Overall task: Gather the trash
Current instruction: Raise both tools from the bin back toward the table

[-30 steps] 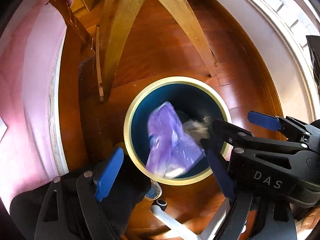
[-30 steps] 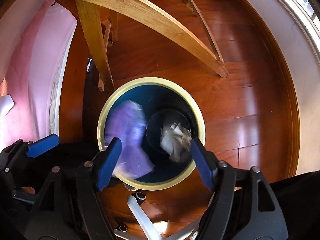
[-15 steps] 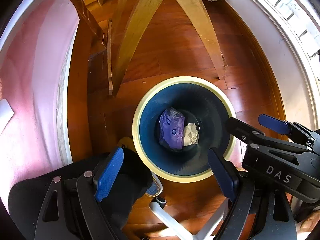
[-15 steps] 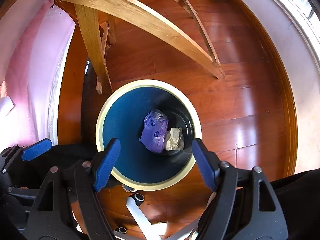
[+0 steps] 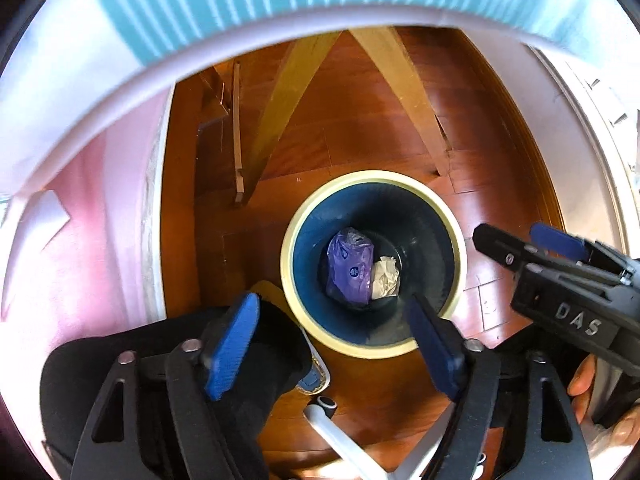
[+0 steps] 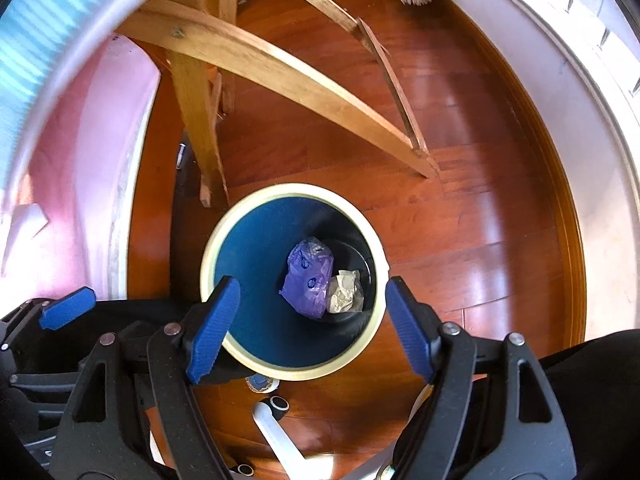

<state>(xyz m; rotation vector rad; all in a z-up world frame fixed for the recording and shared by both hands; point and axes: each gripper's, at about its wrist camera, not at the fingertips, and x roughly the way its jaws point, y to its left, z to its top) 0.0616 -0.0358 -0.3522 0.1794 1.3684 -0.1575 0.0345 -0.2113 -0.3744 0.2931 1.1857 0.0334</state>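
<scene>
Left gripper (image 5: 334,346): jaws spread wide, nothing between the blue pads; held above the floor, looking down past the near rim of the bin.
Right gripper (image 6: 312,328): jaws likewise wide apart, empty; the two blue pads frame the bin's near rim. Its side also shows at the right edge of the left wrist view, lettering "DAS" legible.
Hand (image 5: 586,380): fingers partly visible under the right gripper's body at the right edge of the left view.
Chair base (image 6: 276,428): white spoke with a black caster, on the floor just in front of the bin, between the gripper arms.
Black garment (image 5: 248,360): dark fabric at lower left, overlapping the near-left edge of the bin in both views.
Bin (image 6: 224,240): round, cream rim, dark blue inner wall, upright on the floor; seen from almost straight above.
Purple bag (image 6: 306,284): crumpled plastic, lying at the bottom of the bin, left of centre.
Paper wad (image 6: 343,292): crumpled, beige-white, at the bottom of the bin, touching the purple bag on its right side.
Floor (image 6: 460,208): reddish-brown wood boards, glossy, bright reflection to the right of the bin.
Wooden frame (image 6: 280,72): light curved legs meeting the floor just beyond the bin.
Pink surface (image 5: 88,216): left of the floor strip, with a white scrap on it.
Desk edge (image 5: 280,24): pale rim with teal striped area beyond, blurred, across the top.
</scene>
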